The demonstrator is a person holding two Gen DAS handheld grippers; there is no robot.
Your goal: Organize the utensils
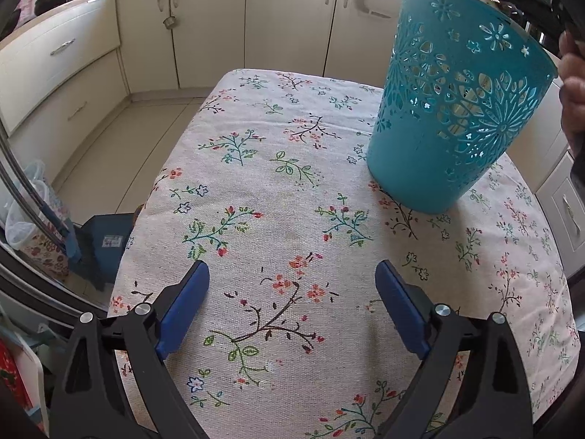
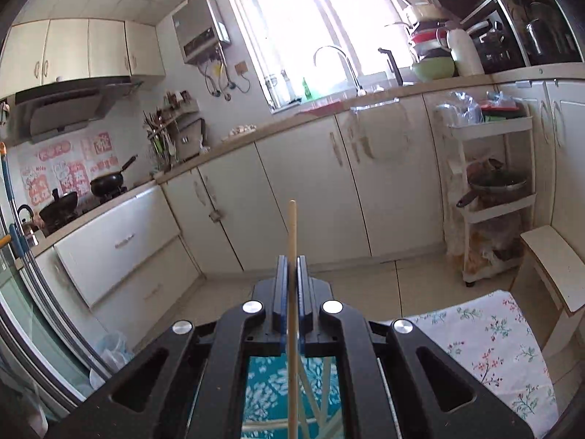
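Wooden chopstick (image 2: 291, 241) is pinched tight in the right gripper (image 2: 291, 267) above the teal basket (image 1: 453, 109), which already has some sticks inside, while the left gripper (image 1: 292, 278) is wide open, holding nothing.

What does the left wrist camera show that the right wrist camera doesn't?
Only the left wrist view shows the left gripper, jaws wide open and empty, and the teal basket from outside, standing on the table. Only the right wrist view shows the right gripper shut on a wooden chopstick, with the sink faucet beyond. Both show the floral tablecloth, the basket and cream cabinets.
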